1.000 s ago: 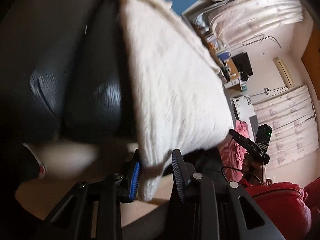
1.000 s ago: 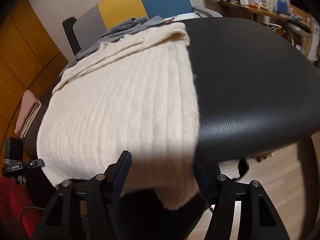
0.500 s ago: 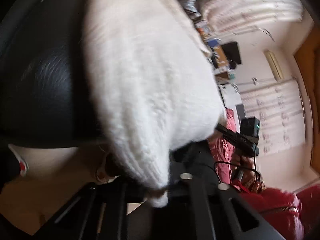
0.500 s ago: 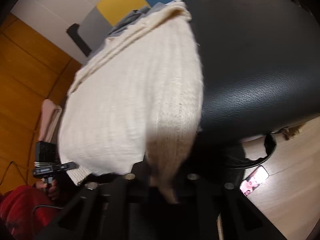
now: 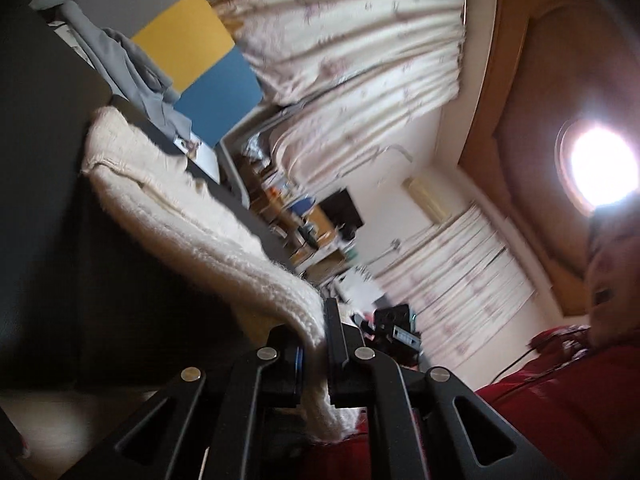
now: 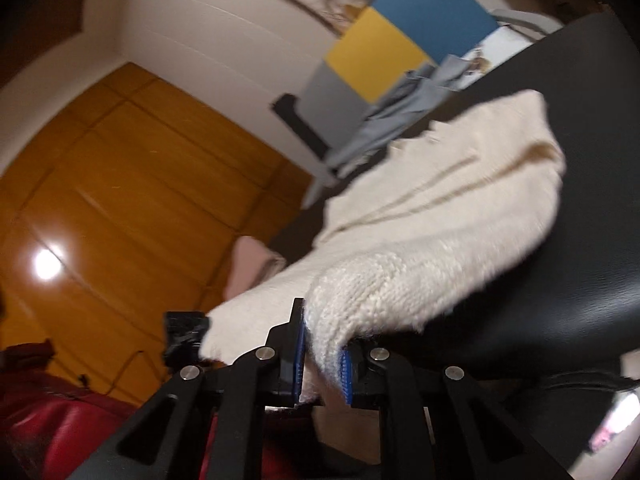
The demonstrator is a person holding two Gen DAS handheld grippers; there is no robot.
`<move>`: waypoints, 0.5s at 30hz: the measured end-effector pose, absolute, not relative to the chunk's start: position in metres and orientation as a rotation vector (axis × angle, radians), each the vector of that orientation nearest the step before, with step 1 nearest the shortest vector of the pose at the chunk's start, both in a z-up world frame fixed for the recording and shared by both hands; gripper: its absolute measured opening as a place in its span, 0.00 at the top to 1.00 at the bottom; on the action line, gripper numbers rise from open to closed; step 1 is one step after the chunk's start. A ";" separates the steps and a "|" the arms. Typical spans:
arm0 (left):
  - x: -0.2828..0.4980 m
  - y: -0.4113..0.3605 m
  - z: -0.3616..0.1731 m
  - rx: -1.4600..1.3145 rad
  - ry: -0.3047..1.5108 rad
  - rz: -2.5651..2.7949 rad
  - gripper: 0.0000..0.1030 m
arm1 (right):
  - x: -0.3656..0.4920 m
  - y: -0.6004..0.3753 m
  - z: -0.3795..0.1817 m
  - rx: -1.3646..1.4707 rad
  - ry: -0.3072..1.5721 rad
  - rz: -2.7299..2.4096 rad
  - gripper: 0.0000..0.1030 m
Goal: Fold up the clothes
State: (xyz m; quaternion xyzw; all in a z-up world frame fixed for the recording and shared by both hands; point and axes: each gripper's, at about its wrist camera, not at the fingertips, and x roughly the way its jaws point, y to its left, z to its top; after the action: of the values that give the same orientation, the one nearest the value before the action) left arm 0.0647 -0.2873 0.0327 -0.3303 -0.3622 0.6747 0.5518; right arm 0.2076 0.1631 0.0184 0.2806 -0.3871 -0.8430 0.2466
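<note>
A black table (image 6: 560, 240) is filling the near right of the right wrist view, with a grey garment (image 6: 404, 120) lying at its far edge before a grey, yellow and blue panel (image 6: 384, 52). Orange wooden doors (image 6: 120, 208) are standing to the left; pale curtains (image 5: 360, 40) and a glowing ceiling lamp (image 5: 600, 166) are showing in the left wrist view.

A second ago the cream knitted sweater (image 6: 420, 240) was lying flat with both grippers' jaws spread around its near edge; now that edge is lifted off the table and both views are tilting upward.

The left gripper (image 5: 316, 344) is pinching one near corner, jaws pressed together on the knit. The right gripper (image 6: 322, 364) is pinching the other, blue pads squeezing a thick fold. The sweater is sagging between them, its far part resting on the table, ribbed and fuzzy.
</note>
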 end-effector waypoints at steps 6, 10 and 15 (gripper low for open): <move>0.081 -0.303 0.016 -0.841 -0.964 1.527 0.94 | 0.229 0.156 0.015 0.712 -1.161 -2.208 0.86; 0.055 -0.297 0.029 -0.811 -0.948 1.517 0.94 | 0.214 0.179 0.015 0.662 -1.276 -2.187 0.86; -0.016 -0.283 0.046 -0.800 -0.971 1.537 0.94 | 0.162 0.219 0.021 0.597 -1.393 -2.192 0.86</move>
State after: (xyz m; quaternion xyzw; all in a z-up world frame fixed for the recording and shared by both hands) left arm -0.0160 -0.2829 0.0459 -0.3375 -0.4095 0.6483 0.5460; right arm 0.1625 0.2187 0.0213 0.2176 -0.5079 -0.7994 0.2359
